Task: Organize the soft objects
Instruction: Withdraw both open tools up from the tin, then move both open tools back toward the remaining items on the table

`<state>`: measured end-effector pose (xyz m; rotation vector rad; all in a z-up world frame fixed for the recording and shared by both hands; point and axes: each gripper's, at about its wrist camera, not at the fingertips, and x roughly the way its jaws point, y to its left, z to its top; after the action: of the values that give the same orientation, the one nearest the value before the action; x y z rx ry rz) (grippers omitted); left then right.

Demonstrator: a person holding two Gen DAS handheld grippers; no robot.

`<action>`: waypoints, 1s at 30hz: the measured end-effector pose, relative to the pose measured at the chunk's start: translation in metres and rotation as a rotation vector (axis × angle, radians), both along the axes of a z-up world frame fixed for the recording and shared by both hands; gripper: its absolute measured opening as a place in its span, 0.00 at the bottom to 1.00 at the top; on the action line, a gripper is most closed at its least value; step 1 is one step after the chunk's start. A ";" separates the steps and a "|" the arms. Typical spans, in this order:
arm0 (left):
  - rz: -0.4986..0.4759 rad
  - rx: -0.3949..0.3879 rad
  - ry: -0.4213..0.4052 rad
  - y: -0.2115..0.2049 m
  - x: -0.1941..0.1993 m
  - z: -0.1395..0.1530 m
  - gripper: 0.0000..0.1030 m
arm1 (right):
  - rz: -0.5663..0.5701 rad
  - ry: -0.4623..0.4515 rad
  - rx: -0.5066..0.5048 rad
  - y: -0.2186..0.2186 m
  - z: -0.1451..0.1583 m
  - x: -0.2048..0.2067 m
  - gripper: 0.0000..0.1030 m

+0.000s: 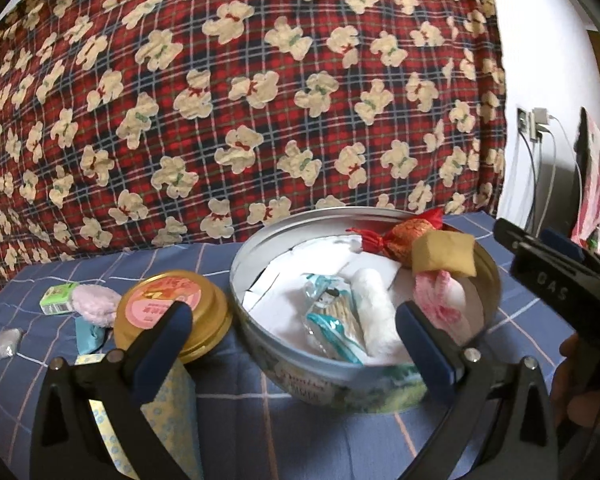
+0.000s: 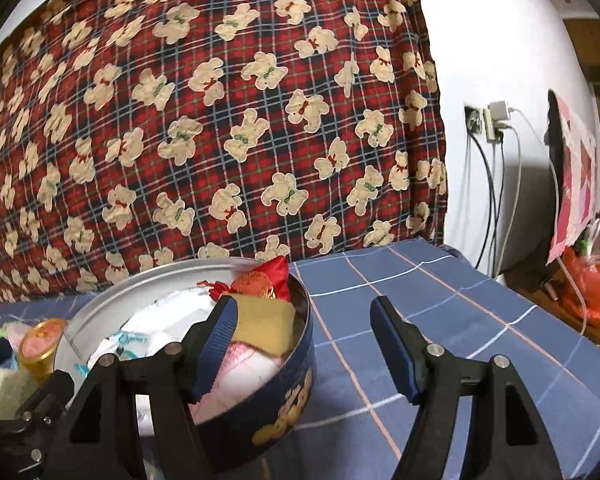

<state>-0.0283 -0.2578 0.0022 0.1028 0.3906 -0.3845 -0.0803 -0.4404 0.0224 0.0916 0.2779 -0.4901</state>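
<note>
My left tongs [image 1: 292, 344] hang apart and empty over the near rim of the round tin [image 1: 488, 276]. My right tongs [image 2: 304, 348] also stand apart, holding nothing, just right of the tin [image 2: 300, 364] above the blue checked sheet [image 2: 440, 320]. Inside the tin: red pouch [image 1: 408, 236], yellow pad [image 1: 444, 254], pink knit piece [image 1: 440, 300], white roll [image 1: 374, 312], a clear packet [image 1: 332, 324], possibly cotton swabs. Left of the tin sit a gold-lidded jar [image 1: 172, 308], pink puff [image 1: 94, 304] and green box [image 1: 56, 298].
</note>
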 end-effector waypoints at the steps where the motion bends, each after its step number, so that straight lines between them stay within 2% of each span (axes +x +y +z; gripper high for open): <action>1: -0.005 0.000 -0.006 0.002 -0.003 0.001 1.00 | -0.015 0.002 -0.018 0.005 0.000 -0.003 0.69; 8: -0.010 -0.018 -0.024 0.021 -0.018 0.003 1.00 | -0.078 0.013 -0.064 0.020 0.000 -0.016 0.69; 21: -0.007 -0.019 -0.086 0.055 -0.043 0.006 1.00 | -0.118 0.025 -0.039 0.047 -0.002 -0.032 0.69; 30: 0.011 -0.019 -0.136 0.094 -0.053 0.009 1.00 | -0.066 0.017 -0.034 0.092 -0.004 -0.034 0.69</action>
<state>-0.0812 -0.1633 0.0110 0.1079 0.2529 -0.3684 -0.1144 -0.3483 0.0181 0.0640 0.2841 -0.5608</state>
